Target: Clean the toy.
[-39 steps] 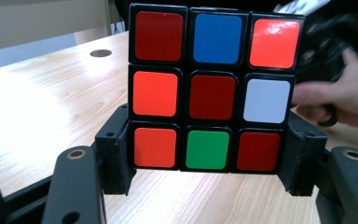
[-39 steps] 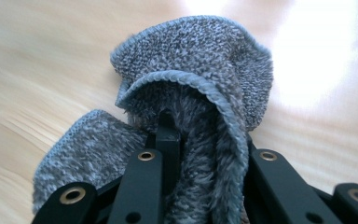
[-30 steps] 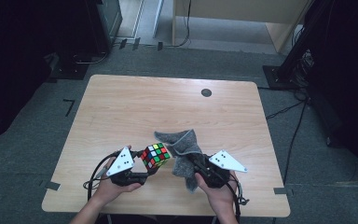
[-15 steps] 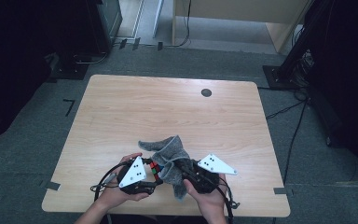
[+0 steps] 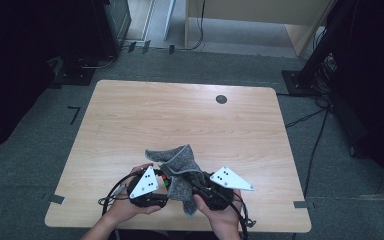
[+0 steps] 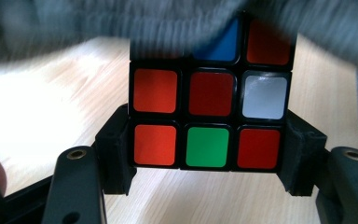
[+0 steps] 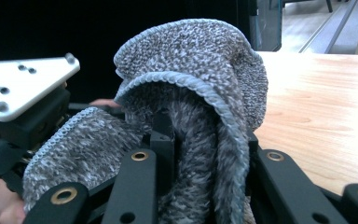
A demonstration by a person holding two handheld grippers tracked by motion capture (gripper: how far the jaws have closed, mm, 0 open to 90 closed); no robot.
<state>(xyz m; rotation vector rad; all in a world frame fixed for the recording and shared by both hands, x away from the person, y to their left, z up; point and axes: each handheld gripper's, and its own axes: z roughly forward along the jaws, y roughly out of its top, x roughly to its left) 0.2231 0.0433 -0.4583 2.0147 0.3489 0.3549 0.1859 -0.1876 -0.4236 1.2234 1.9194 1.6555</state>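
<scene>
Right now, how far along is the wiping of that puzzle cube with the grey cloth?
Done: the left gripper is clamped on the cube, lifted off the table. In hand: the right gripper holds the grey cloth, its jaws just easing open, and the cloth drapes over the cube's top. Left: the red, green and white squares facing the left gripper's camera lie uncovered. How clean it is can't be judged.
</scene>
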